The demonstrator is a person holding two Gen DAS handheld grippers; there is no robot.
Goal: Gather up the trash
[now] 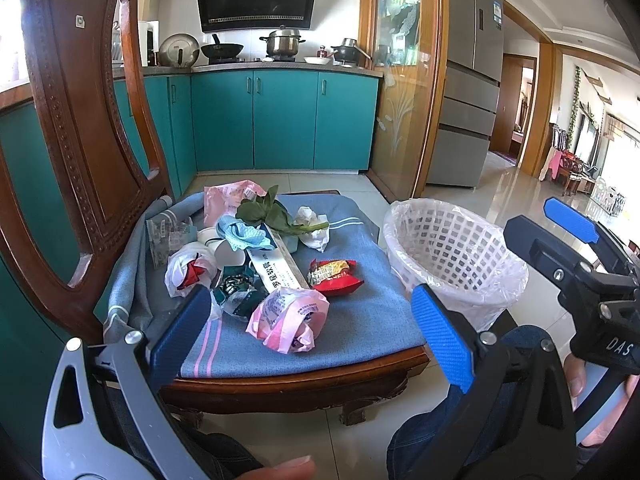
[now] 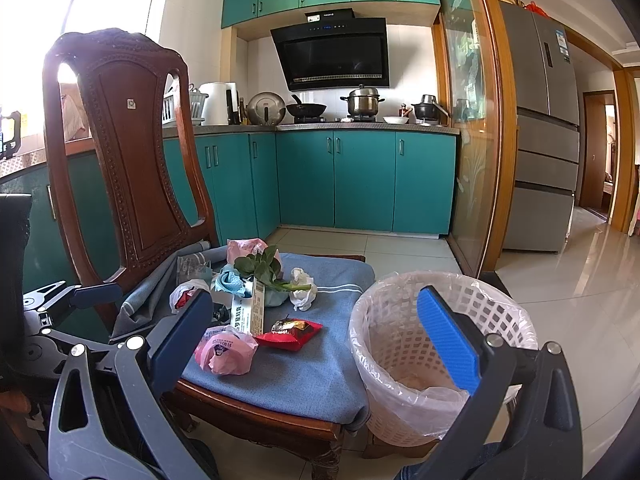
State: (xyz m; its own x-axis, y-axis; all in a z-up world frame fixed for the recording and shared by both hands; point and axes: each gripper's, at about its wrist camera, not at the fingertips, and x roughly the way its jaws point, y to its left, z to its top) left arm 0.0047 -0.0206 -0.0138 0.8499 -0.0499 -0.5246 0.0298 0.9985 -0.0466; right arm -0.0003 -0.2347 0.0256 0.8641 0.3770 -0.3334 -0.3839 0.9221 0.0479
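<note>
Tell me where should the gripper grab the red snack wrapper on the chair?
Probably at the crimped end of the red snack wrapper nearest the seat's front edge, coming down from above. It lies flat on the blue cloth with bare cloth on that side, while the white box crowds its other side.

Bare blue cloth (image 1: 360, 320) at frame centre-right offers open approach. The carved wooden chair back (image 1: 80, 128) blocks the left; the lined white lattice bin (image 2: 432, 360) crowds lower right.

Glossy carved wooden chair (image 1: 80, 128), matt blue cloth (image 1: 360, 320), seemingly plastic lattice basket (image 2: 400, 360).
</note>
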